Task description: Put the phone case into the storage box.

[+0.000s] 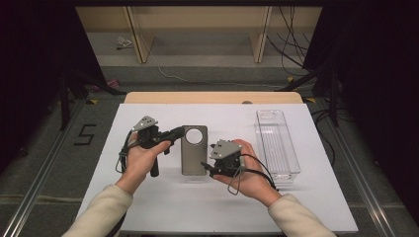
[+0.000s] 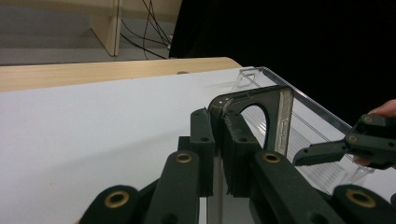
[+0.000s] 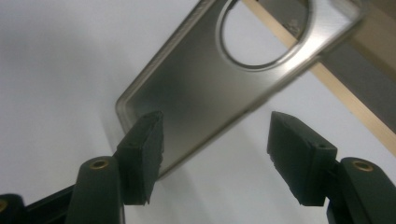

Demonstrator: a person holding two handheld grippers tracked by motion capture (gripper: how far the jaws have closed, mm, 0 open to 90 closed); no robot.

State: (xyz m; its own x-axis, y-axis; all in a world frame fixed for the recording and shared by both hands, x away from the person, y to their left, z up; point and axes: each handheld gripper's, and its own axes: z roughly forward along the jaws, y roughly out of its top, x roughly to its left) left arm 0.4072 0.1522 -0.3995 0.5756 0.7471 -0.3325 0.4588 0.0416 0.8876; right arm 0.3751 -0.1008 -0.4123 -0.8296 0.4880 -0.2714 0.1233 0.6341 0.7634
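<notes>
Handoff step, I reckon: left gripper (image 1: 174, 132) is pinching the phone case (image 1: 193, 150) at its top-left corner, mid-table. Right gripper (image 1: 209, 159), jaws spread, is hanging at the case's 4 o'clock. Next probably carrying it to the clear bin (image 1: 276, 143) at 3 o'clock.

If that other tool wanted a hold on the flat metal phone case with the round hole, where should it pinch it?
Probably the plain lower end of the phone case, pinched across its thin thickness from the right. The left tool already clamps the top corner by the round hole, and the right tool stands open at that free end.
</notes>
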